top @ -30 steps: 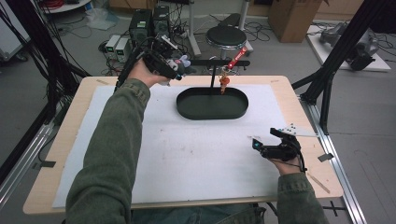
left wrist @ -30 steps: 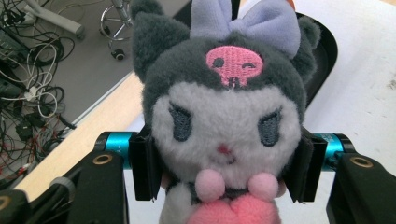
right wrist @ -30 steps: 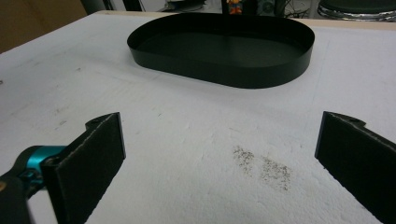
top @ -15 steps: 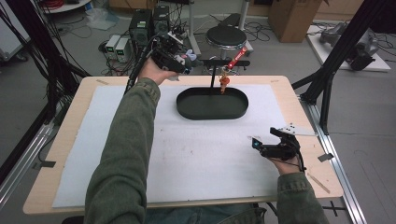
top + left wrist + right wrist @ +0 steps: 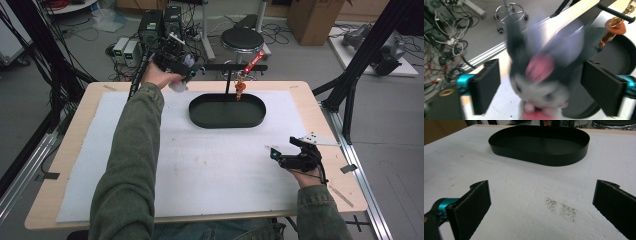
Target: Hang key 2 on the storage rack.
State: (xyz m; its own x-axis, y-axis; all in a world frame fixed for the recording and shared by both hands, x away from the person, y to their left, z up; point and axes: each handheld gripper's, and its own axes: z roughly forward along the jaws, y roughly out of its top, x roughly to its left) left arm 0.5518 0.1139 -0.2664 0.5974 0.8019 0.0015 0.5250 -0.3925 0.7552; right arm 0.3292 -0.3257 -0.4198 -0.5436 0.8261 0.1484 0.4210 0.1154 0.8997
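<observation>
A small plush toy (image 5: 537,87), grey and white with a pink patch, shows blurred between the jaws of my left gripper (image 5: 540,85). The jaws have just been opening and stand apart from the toy, with no pad pressing on it. In the high view the left gripper (image 5: 190,67) hovers over the table's far edge, left of the black oval tray (image 5: 227,111), and the toy (image 5: 178,86) shows just below the hand. My right gripper (image 5: 280,157) rests open on the white mat (image 5: 200,165) at the near right, with nothing between its jaws (image 5: 541,202).
A black stand behind the tray carries an orange piece (image 5: 239,89) on a chain and a red item (image 5: 255,61) on its bar. The orange piece (image 5: 615,28) hangs over the tray's far rim. A stool, cables and electronics lie on the floor beyond the table.
My left hand has moved right along the table's far edge and sunk a little. Its jaws have opened and the plush toy has come loose between them. The right gripper has stayed put.
</observation>
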